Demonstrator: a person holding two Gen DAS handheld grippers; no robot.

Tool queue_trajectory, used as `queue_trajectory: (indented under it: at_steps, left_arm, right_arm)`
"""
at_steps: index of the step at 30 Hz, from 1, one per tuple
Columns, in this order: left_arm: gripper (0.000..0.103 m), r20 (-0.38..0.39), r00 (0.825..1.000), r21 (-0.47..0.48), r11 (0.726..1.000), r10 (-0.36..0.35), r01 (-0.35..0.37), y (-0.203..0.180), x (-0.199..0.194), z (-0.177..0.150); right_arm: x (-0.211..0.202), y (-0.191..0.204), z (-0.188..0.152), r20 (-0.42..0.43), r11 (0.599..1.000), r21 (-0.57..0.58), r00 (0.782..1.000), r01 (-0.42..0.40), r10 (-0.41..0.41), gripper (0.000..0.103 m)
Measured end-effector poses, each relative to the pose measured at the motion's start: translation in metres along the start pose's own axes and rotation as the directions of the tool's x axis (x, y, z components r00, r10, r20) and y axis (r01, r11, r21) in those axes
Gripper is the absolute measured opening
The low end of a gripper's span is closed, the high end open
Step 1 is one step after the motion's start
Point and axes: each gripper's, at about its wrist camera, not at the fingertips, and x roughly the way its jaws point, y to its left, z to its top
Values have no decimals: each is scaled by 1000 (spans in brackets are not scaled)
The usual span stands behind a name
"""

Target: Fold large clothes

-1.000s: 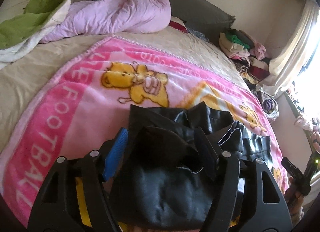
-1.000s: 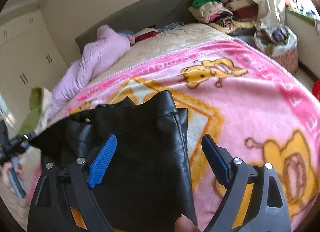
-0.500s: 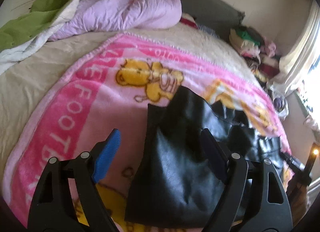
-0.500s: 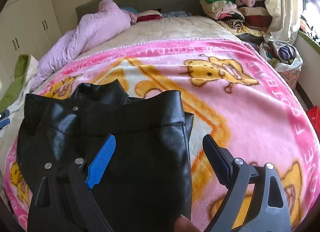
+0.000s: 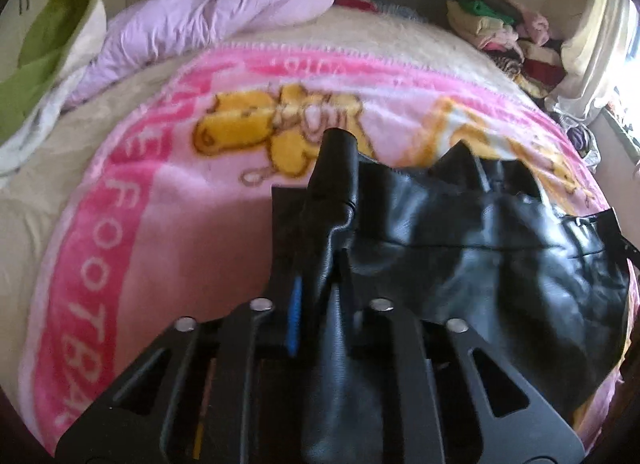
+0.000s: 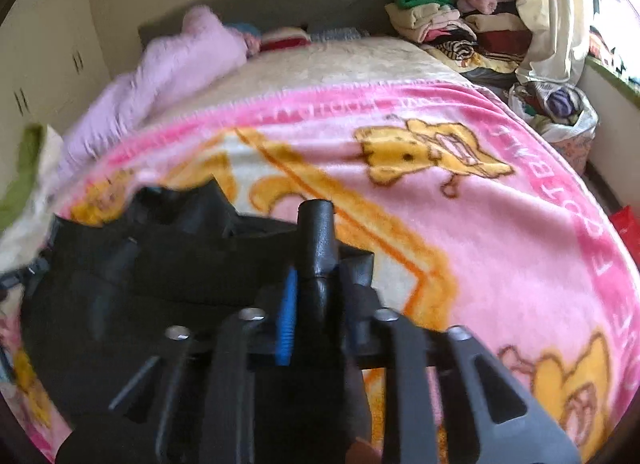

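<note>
The left gripper (image 5: 316,292) is clamped on a pinched ridge of the black leather jacket (image 5: 480,256), its jaws closing to almost nothing, with the blue pad (image 5: 295,316) pressed against the fold. In this view the jacket lies on the pink blanket (image 5: 168,232), spreading from the jaws toward 3 o'clock, and a bunched corner sticks up at 12 o'clock just past the tips. To do this step well, I judge the grip should stay deep on the doubled edge, because the leather looks stiff and slick and could slide out when lifted. Compared with 1 second ago, the jaws stood wide with the jacket lying loose between them; now they are drawn together on it and sit lower over the blanket.

The right gripper (image 6: 316,284) is likewise closed to a narrow slit on a rolled edge of the jacket (image 6: 160,264), which fills the view from 9 o'clock to 6 o'clock, while bare blanket (image 6: 500,244) runs off toward 3 o'clock. A fingertip (image 6: 362,452) shows at 6 o'clock. Both grippers should probably lift together and keep the edge taut between them, so the fold lands straight. 1 second ago these jaws were far apart around the flat jacket edge; now that edge is bunched upright between them.
</note>
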Motion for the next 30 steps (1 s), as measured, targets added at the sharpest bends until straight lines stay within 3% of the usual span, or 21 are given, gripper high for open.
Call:
queue_trajectory:
  at_steps: [4,9,15,21,30]
  left_arm:
    - [5,114,992,-35,997,-61,66,3,-31,11]
    - [5,131,989,-111,990,-68,83,8,-25,31]
    - [5,64,997,-132,990,-39,47,5,19,29]
    - [9,48,999,-115,993,-25,30,4,34,22]
    - [15,36,999,-91,996,-12,15,6,49,17]
  right_arm:
    - [-26,-4,12,98,999,14,994,-49,48,12]
    - [-26,-11,32,149,993,87,987,-81,67,12]
    - [20,-15,24,58,992,129,998,7,-14,12]
    - [48,-36,4,-9,973,230,1000,-11,14,13]
    - [60,-36,-7,-46,971,239,999,28,-17,16]
